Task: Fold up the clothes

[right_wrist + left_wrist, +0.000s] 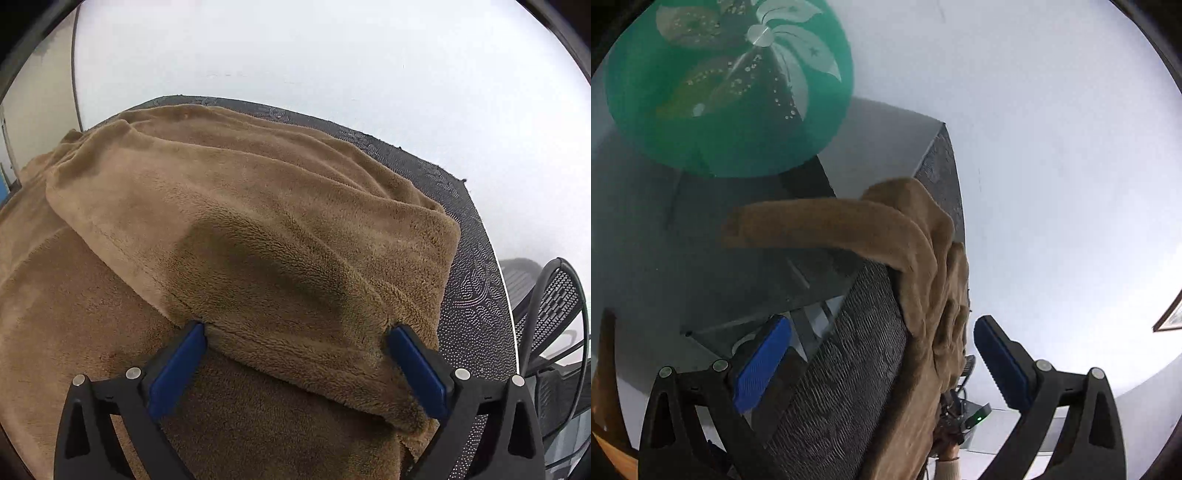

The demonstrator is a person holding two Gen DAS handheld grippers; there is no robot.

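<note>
Right hand-held gripper [295,347] spreads wide, blue ribbed pads [177,369] touching a plush brown fleece garment [258,221] mid-frame on the dark dotted counter [476,288]. Left hand-held gripper [882,347], equally wide, holds nothing.

Ahead of me a plain white wall [295,55] fills most of both views, evenly lit and without hard shadows. A thin dark cable or pipe [75,74] runs down it on the left side of my right view, next to a cream-coloured panel [33,103]. The dark patterned table cover [472,280] shows along the far and right edges of the table. Past the table's right edge stands a black mesh office chair [554,295]. In my left view a green round sheet with a white flower emblem [731,81] sits at upper left, blurred. A framed picture [1171,314] hangs at the far right edge, and a small device with a green light [978,418] sits low in the background.
</note>
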